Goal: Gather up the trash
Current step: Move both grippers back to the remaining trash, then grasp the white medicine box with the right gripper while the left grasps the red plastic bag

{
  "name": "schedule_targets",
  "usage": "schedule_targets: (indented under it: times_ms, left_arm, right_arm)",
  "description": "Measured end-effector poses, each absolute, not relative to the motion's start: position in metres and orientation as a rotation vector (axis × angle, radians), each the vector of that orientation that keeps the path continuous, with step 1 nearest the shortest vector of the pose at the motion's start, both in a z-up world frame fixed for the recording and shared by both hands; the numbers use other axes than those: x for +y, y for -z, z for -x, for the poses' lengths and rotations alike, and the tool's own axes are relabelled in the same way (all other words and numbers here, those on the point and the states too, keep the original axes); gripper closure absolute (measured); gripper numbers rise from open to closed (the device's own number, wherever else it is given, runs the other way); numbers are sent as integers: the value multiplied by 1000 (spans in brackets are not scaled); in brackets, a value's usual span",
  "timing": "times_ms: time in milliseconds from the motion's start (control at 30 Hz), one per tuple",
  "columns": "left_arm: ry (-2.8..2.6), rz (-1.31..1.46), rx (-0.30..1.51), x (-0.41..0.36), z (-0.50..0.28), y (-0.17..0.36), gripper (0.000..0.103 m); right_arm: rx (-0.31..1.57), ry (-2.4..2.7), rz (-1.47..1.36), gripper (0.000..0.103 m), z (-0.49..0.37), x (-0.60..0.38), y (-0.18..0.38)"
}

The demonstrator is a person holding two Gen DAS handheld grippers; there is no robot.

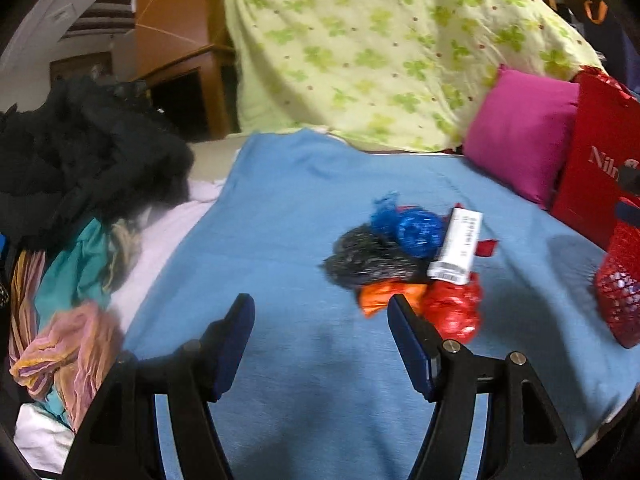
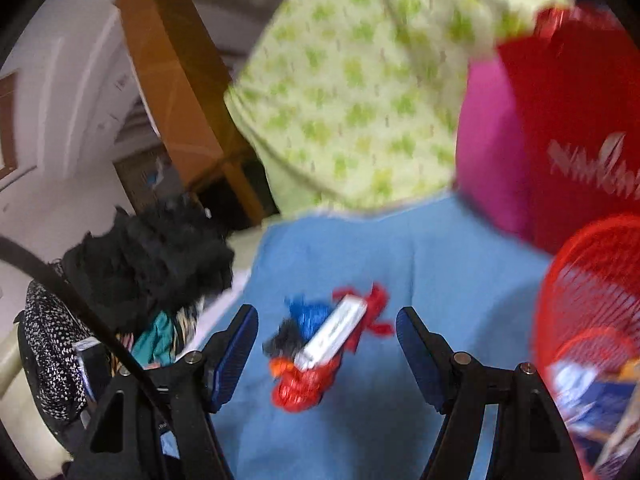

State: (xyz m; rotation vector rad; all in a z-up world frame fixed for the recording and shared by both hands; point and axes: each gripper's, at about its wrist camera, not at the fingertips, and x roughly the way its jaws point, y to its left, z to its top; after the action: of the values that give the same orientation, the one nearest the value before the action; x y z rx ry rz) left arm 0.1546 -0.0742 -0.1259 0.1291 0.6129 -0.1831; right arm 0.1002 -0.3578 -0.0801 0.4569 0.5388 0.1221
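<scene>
Both of my tongs stood partly open and held nothing: the left gripper (image 1: 322, 320) hung over bare blue blanket (image 1: 280, 240), and the right gripper (image 2: 327, 332) framed the little heap of trash without touching it. That heap lay near the middle of the blanket: a white printed cardboard box (image 1: 458, 246) resting on top of a crumpled blue foil wrapper (image 1: 416, 230), a dark glittery wrapper (image 1: 368, 260), an orange scrap (image 1: 384, 294) and a crinkled red plastic wrapper (image 1: 454, 310). A red mesh wire basket (image 2: 592, 300) stood at my right, well apart from the heap, beside a red carrier bag (image 1: 592, 168) and a magenta cushion (image 1: 520, 136).

I judged I was at the approach, with nothing from this heap yet picked up. The next move called for lowering one gripper onto a single piece, probably the box since it sat uppermost, closing on it across its narrow side, then carrying it to the basket.

Much was hard to read. The right view was smeared by blur, so the wrappers ran together there. The basket was cut off at the frame edge in both views; something blue and white showed inside it, but I could not tell what. Whatever lay under the box was hidden.
</scene>
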Motion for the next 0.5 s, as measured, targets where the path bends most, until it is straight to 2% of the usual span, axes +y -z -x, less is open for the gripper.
schedule_targets:
  times_ms: [333,467,500]
  left_arm:
    - [200,-64,692,-53,-180,173,33]
    - [251,-75,685,-59,-182,176,33]
    - [259,-74,687,-59,-182,176,33]
  right_arm:
    - [756,-127,-558,28,-195,-333,138]
    - [846,-84,-598,30,-229,-328,162]
    - [876,-72,-622,33,-238,-328,171]
